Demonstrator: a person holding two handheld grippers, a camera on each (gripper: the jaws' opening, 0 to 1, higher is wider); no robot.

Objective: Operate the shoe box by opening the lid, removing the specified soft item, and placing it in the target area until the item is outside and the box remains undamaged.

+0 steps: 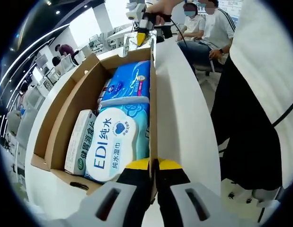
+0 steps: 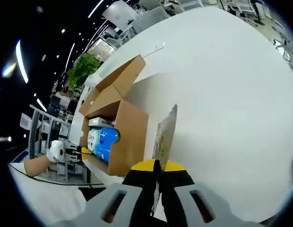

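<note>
An open brown cardboard shoe box [image 1: 66, 113] lies on a white table [image 1: 184, 118]. Inside lie a white and blue EDI wet-wipes pack [image 1: 115, 144], a blue soft pack [image 1: 127, 85] behind it and a white-green carton [image 1: 80, 142] on the left. The box's long lid flap [image 1: 153, 94] stands upright, seen edge-on. My left gripper [image 1: 153, 165] is shut on the flap's near end. My right gripper [image 1: 141, 35], held by a hand, pinches its far end. In the right gripper view the right gripper [image 2: 157, 166] is shut on the flap [image 2: 165, 132], with the box [image 2: 129, 137] and the blue pack [image 2: 101, 142] to the left.
The left gripper [image 2: 70, 152] shows by the box's far end, in a white-gloved hand. A person in dark trousers [image 1: 250, 132] stands close to the table's right edge. Seated people [image 1: 203, 28] and office desks are beyond. A short end flap [image 2: 120, 78] folds outward; bare table [image 2: 222, 94] spreads right.
</note>
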